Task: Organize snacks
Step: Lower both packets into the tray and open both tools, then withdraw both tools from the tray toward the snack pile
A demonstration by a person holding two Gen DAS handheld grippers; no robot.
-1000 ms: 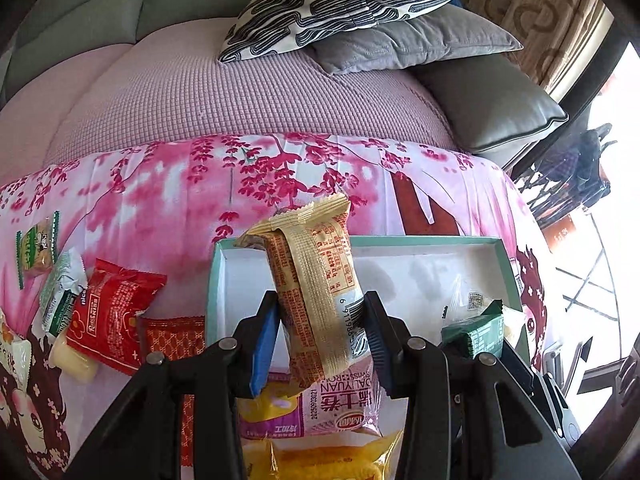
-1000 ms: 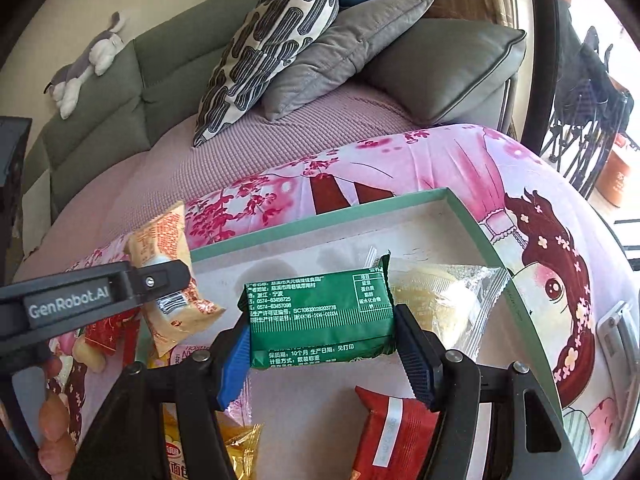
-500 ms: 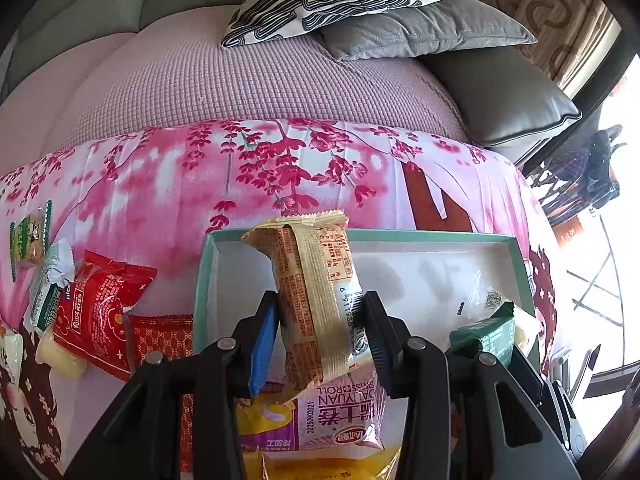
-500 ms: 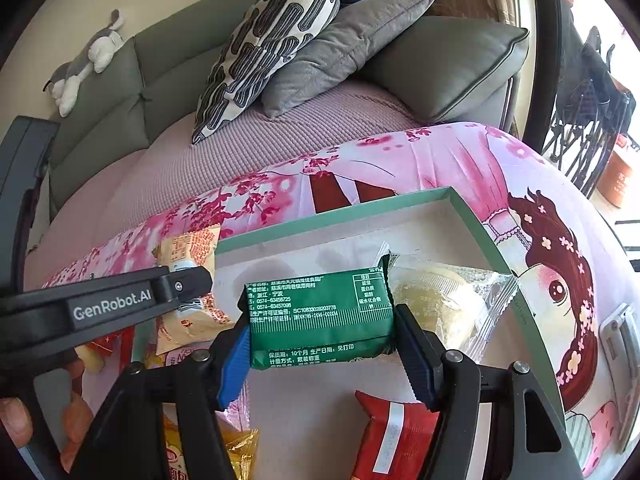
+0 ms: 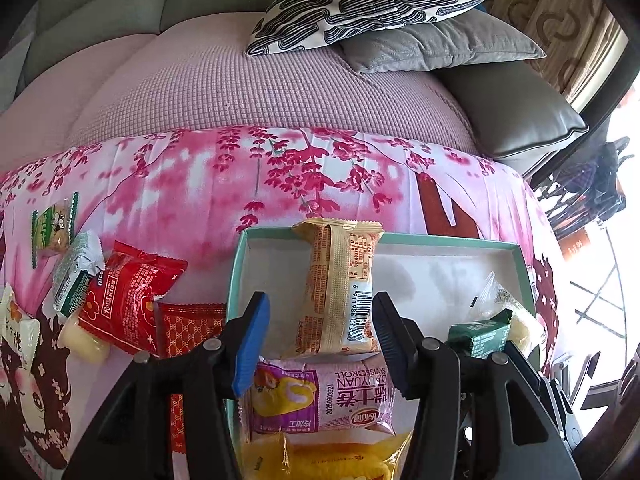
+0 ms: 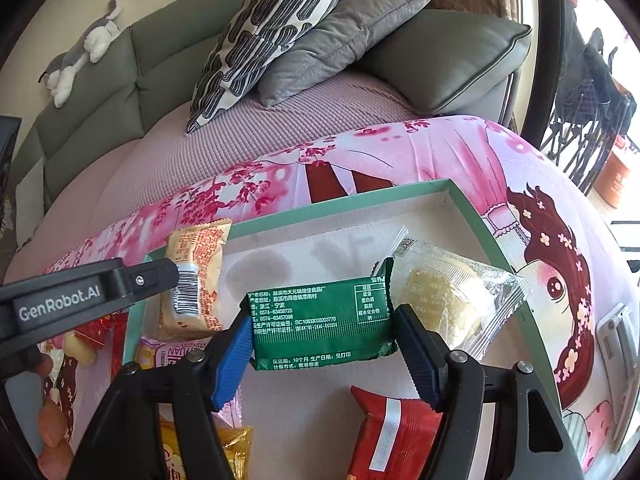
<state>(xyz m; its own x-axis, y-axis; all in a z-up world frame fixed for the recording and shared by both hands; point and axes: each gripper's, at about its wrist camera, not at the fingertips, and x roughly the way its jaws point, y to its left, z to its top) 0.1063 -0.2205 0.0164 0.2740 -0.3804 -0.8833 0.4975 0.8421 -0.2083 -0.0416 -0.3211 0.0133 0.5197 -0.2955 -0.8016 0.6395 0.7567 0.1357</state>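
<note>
Jaws just opened, apparently clear of tan packet point(image 5: 340, 288).

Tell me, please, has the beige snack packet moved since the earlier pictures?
Yes. The beige snack packet has sunk into the teal box, its top level with the far rim; the left tool just opened off it.
</note>
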